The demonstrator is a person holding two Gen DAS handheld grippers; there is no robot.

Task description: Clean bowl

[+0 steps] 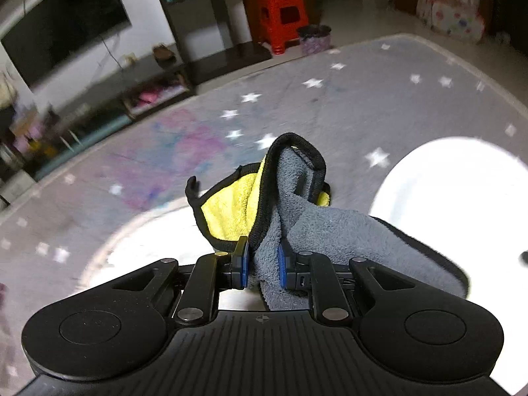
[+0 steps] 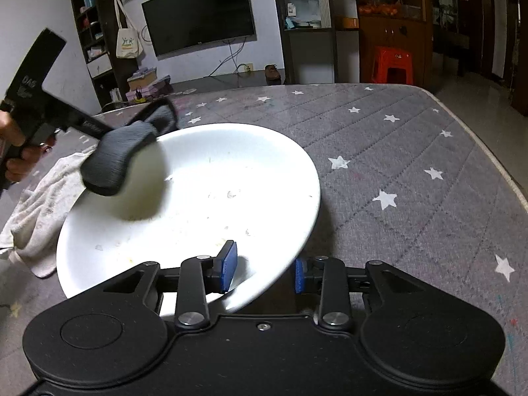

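Left gripper (image 1: 263,265) first, seen from its own wrist camera: the blue pads are clamped tight on a cloth (image 1: 297,217), grey on one face, yellow on the other, black-trimmed. The cloth bunches up straight ahead of the fingers and drapes off to the right. Beyond it, ahead and to the right, sits the white bowl (image 1: 455,181), blown out by glare, on a grey star-print mat (image 1: 363,92). Whether anything lies in the bowl cannot be told from here. The picture is smeared.

Over to the right wrist camera: the right gripper (image 2: 264,269) straddles the near rim of the bowl (image 2: 198,178), left pad inside, right pad outside, jaws slightly apart with a gap showing between the outer pad and the rim, so no pinch. The bowl tilts, its right edge lifted off the mat (image 2: 412,151). Inside it: scattered specks and small yellowish crumbs near the pads. Ahead and left, the cloth (image 2: 115,158) hangs over the bowl's far-left rim, carried by the left gripper, which a hand (image 2: 18,161) holds. A crumpled white towel (image 2: 43,204) lies just left of the bowl.
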